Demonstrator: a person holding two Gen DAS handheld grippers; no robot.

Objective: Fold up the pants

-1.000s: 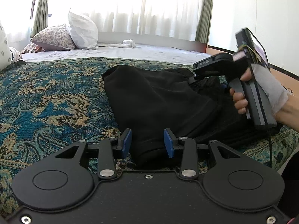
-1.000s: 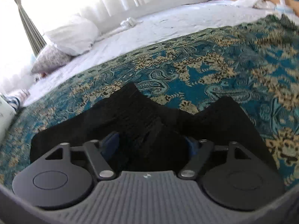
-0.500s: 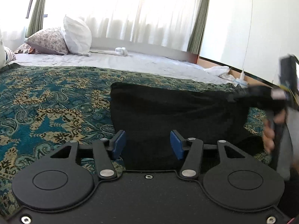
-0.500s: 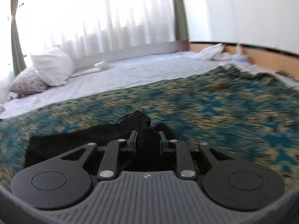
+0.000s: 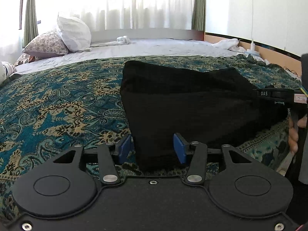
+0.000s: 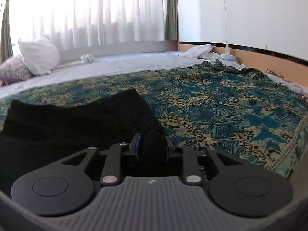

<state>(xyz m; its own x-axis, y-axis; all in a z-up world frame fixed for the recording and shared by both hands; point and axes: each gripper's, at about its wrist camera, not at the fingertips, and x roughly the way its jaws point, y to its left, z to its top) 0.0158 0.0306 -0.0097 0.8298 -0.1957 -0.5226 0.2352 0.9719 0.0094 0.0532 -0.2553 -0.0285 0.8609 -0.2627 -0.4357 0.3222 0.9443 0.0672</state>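
The black pants [image 5: 188, 104] lie folded on a teal patterned bedspread [image 5: 57, 104]. My left gripper [image 5: 152, 150] is open, its blue pads either side of the pants' near left corner without pinching it. My right gripper [image 6: 152, 146] is shut on a bunched part of the pants [image 6: 77, 123] at their right end. That gripper also shows at the right edge of the left wrist view [image 5: 277, 94], held in a hand, pulling the cloth taut.
A white pillow [image 5: 74, 33] and a floral pillow [image 5: 46, 44] lie at the head of the bed on a white sheet [image 5: 154, 47]. Crumpled white cloth [image 6: 200, 51] and a wooden bed edge [image 6: 269, 61] are at the far right. Curtains hang behind.
My right gripper closed on the pants and pulled their right end out to the right, stretching the cloth flat. My left gripper stayed at the near left corner and opened a little wider.
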